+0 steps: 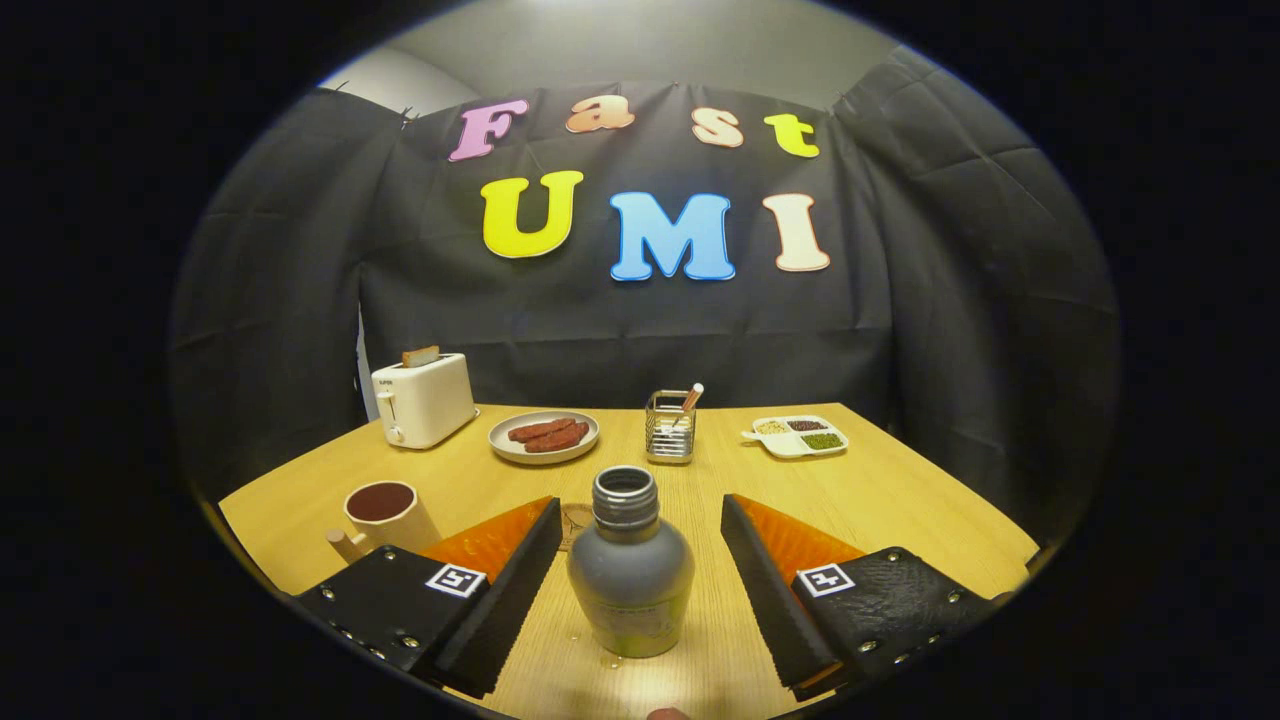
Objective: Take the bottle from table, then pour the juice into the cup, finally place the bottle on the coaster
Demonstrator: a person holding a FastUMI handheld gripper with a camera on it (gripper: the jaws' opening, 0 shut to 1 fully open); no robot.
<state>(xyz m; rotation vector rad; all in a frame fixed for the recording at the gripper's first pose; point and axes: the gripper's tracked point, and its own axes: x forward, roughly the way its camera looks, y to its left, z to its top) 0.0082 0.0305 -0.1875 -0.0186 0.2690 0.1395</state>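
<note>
A grey bottle (630, 580) with no cap stands upright on the wooden table (900, 490), between my two fingers. My gripper (640, 508) is open, and a gap shows between each finger and the bottle's sides. A cream cup (385, 515) holding dark liquid sits just beyond my left finger, its handle pointing toward me. A round, pale coaster (577, 522) peeks out beyond the bottle by the left fingertip, mostly hidden. A few small drops lie on the table by the bottle's base.
Along the far side of the table stand a white toaster (423, 398) with a bread slice in it, a plate of sausages (544, 436), a wire holder (670, 427) and a divided white dish (797, 435) of grains. The booth's cloth wall rises behind.
</note>
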